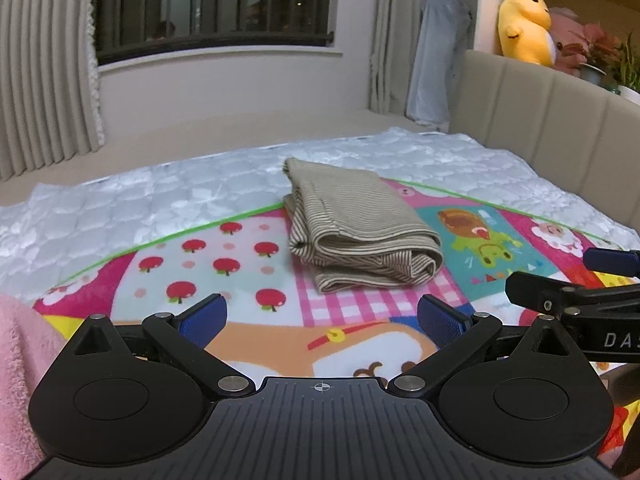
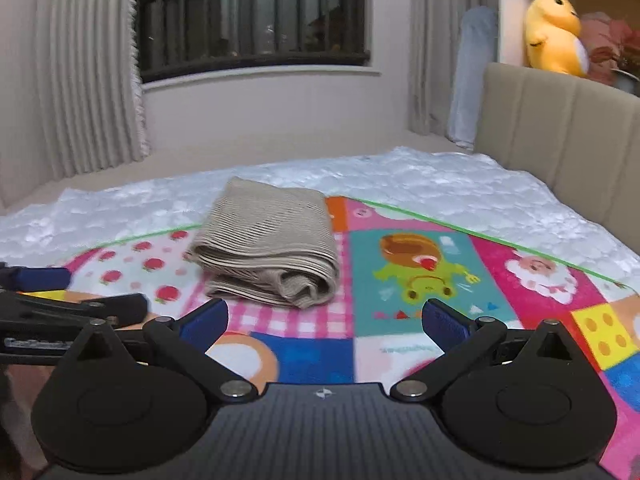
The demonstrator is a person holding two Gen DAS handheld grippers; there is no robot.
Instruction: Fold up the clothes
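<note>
A beige striped garment (image 1: 356, 228) lies folded into a thick rectangular bundle on the colourful cartoon play mat (image 1: 224, 264), partly over the mat's far edge. The right wrist view shows the same garment (image 2: 268, 244) ahead and slightly left. My left gripper (image 1: 322, 316) is open with nothing between its blue pads, hovering short of the bundle's near edge. My right gripper (image 2: 324, 320) is open too, empty, just in front of the bundle. Each gripper shows at the edge of the other's view, the right gripper (image 1: 600, 276) at right and the left gripper (image 2: 52, 292) at left.
The mat lies on a white quilted mattress (image 1: 140, 192). A beige padded headboard (image 1: 560, 120) runs along the right, with a yellow plush toy (image 1: 524, 28) and plants above it. A pink fluffy cloth (image 1: 20, 360) sits at the near left. Curtains and a barred window stand behind.
</note>
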